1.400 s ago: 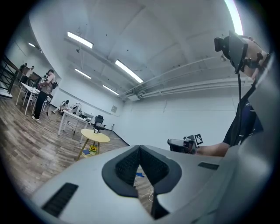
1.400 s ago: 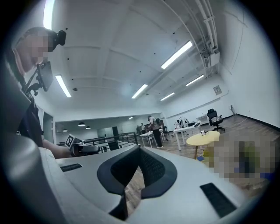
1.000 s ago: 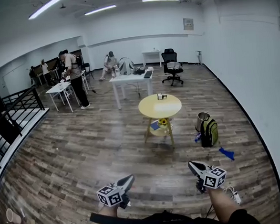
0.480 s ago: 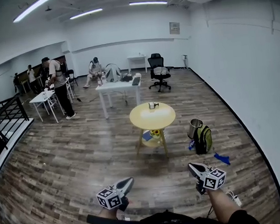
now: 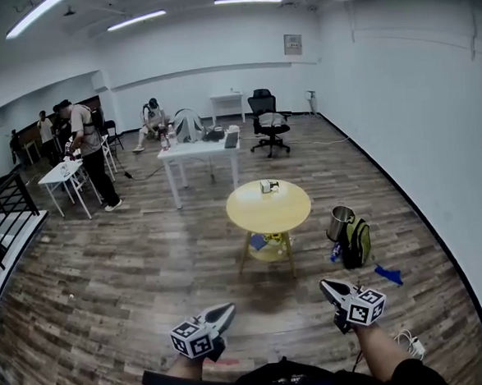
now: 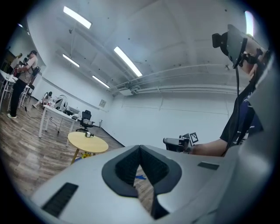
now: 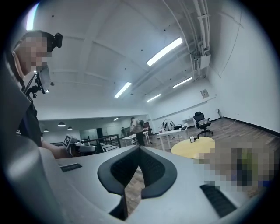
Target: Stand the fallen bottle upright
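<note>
Wood floor, head view: round yellow table well ahead bearing a small object, likely the bottle, left gripper and right gripper far short of it; left gripper view: jaws clenched, empty; right gripper view: same; approach step, next needs closing in and opening.

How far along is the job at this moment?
Done: nothing visible. In hand: the left gripper and right gripper are held out over the floor, jaws together, both empty. The yellow round table stands well ahead. A small object on it is too small to identify. Left: reach the table, find the bottle, grip it and stand it upright.
</note>
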Action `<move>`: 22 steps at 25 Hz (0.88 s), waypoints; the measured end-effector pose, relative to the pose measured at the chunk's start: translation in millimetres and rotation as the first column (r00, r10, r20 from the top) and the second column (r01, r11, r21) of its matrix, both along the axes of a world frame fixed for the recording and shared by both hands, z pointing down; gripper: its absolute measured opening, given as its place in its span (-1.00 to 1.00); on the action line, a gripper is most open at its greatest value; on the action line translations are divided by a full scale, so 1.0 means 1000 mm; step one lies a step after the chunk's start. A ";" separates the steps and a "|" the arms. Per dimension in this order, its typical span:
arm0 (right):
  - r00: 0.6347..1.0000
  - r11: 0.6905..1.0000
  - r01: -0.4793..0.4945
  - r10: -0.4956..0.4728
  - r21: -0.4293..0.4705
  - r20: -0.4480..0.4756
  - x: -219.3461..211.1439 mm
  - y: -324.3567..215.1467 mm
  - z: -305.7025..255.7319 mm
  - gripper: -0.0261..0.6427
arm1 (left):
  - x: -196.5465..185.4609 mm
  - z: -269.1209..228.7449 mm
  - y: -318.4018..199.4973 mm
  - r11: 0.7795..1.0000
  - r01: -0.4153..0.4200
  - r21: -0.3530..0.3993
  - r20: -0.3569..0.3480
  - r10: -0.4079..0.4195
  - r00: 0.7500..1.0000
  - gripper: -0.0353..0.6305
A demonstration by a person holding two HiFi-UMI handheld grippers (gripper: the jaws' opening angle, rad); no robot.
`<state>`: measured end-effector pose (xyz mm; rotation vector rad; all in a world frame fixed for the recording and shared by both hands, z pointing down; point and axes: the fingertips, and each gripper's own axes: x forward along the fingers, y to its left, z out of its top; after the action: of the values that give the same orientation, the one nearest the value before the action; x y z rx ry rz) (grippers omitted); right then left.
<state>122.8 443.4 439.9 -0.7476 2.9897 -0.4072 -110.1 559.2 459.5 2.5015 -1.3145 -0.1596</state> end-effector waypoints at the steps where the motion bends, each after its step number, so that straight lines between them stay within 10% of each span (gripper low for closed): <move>1: 1.000 1.000 0.001 -0.001 -0.002 0.001 -0.006 -0.012 0.001 -0.93 | -0.003 0.001 -0.011 1.000 -0.005 -0.003 0.002 0.005 1.000 -0.85; 22: 0.982 0.982 0.189 -0.189 0.004 0.012 0.045 -0.344 0.003 -0.93 | 0.086 -0.001 -0.323 0.991 0.133 -0.009 -0.006 -0.133 0.991 -0.85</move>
<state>167.5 99.4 443.4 -0.4592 3.0596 -0.4120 -24.0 235.9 459.0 2.4035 -1.4769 -0.1914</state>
